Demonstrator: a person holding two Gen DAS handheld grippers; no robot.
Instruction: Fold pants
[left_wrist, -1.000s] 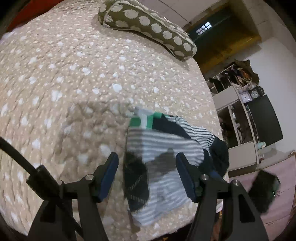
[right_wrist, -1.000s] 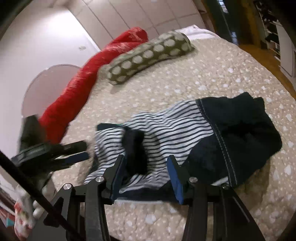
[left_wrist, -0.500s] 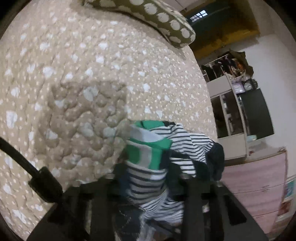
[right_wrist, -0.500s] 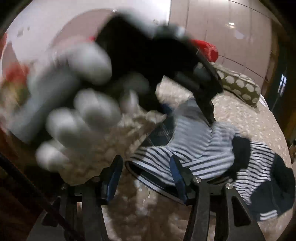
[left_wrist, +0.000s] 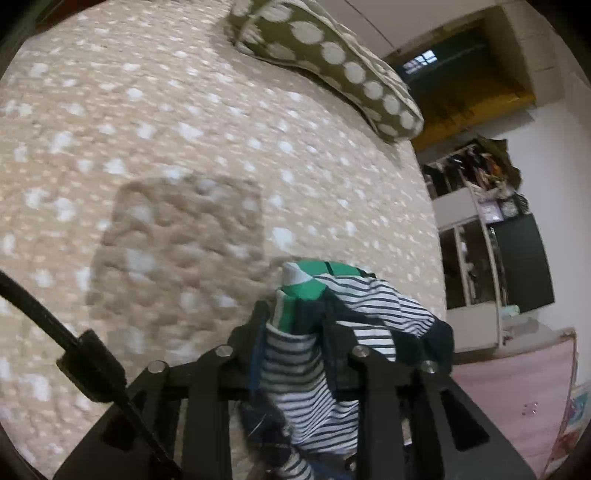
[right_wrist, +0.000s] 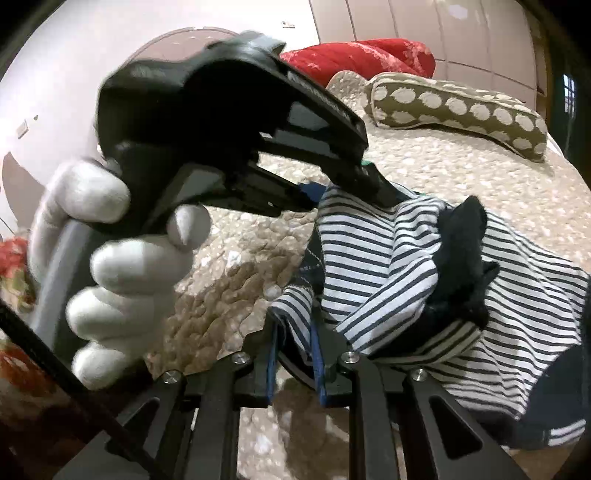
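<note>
Pants (right_wrist: 391, 258) pinched in left tongs (left_wrist: 295, 325) — hem between closing right tongs (right_wrist: 295, 354)

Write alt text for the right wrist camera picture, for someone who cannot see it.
Two hand-held grippers pinch striped pants above a spotted beige bedspread: the right gripper is closing on a fold of cloth at the bottom, and the left gripper, held by a white-gloved hand, grips an edge higher up. A spotted pillow and a red cushion lie behind.
</note>
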